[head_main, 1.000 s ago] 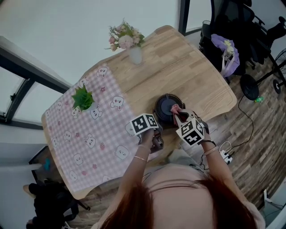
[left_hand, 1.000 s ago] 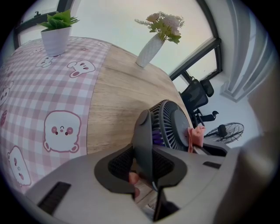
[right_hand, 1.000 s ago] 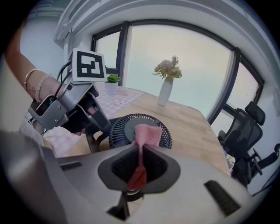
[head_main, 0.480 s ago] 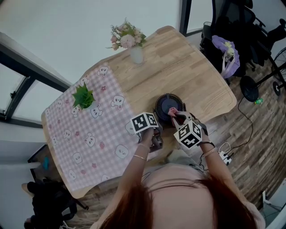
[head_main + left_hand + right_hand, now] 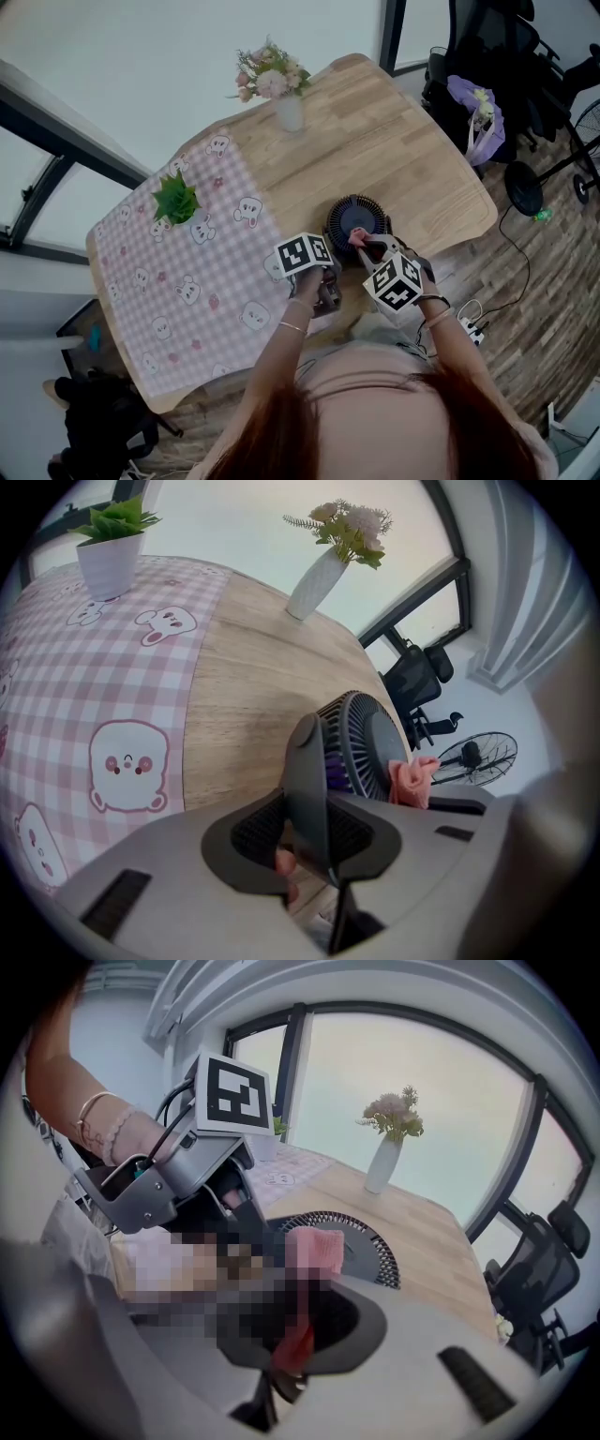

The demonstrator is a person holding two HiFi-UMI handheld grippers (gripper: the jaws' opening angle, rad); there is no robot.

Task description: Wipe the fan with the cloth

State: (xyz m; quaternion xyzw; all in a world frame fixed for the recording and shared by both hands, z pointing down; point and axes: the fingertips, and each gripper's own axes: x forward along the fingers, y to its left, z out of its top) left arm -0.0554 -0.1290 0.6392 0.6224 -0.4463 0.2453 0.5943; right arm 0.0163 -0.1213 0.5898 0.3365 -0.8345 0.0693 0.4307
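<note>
Wooden bench [image 5: 394, 141] bears the likely light, tippy fan [image 5: 356, 217], left gripper [image 5: 326, 283] jaws clamped on its stand [image 5: 307, 780], right gripper [image 5: 369, 247] jaws pinching the limp cloth [image 5: 315, 1249].

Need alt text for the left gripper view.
The left gripper has its jaws clamped on the stand of a small dark fan, with a pink cloth at its front grille. Behind, a wooden table carries a pink checked tablecloth, a potted plant and a vase of flowers.
</note>
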